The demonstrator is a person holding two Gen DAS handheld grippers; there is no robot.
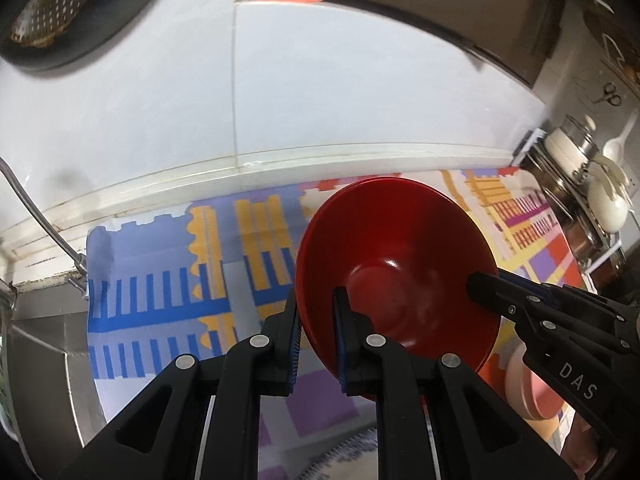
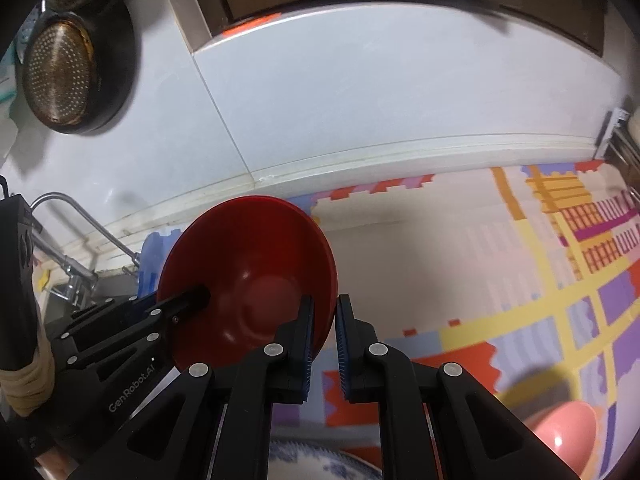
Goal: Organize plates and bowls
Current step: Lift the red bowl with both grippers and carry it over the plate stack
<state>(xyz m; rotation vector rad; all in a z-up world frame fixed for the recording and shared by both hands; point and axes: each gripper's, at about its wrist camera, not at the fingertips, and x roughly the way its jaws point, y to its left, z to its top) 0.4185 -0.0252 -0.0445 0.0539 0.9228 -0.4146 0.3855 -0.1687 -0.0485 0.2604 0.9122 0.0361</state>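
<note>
A red bowl (image 1: 400, 264) is held in the air over a patterned mat (image 1: 168, 296), tilted on its side. My left gripper (image 1: 316, 340) is shut on its left rim, one finger inside and one outside. My right gripper (image 2: 322, 344) is shut on the opposite rim of the same red bowl (image 2: 248, 276). Each gripper shows in the other's view, the right one (image 1: 480, 284) and the left one (image 2: 200, 294). A pink bowl (image 2: 564, 436) sits on the mat at the lower right. A blue-and-white patterned plate (image 2: 320, 460) lies just below the grippers.
A white tiled wall (image 1: 320, 92) stands behind the counter. A dark pan with a perforated strainer (image 2: 64, 68) hangs at the upper left. A sink tap (image 2: 76, 216) is at the left. A rack with jars and utensils (image 1: 584, 184) stands at the right.
</note>
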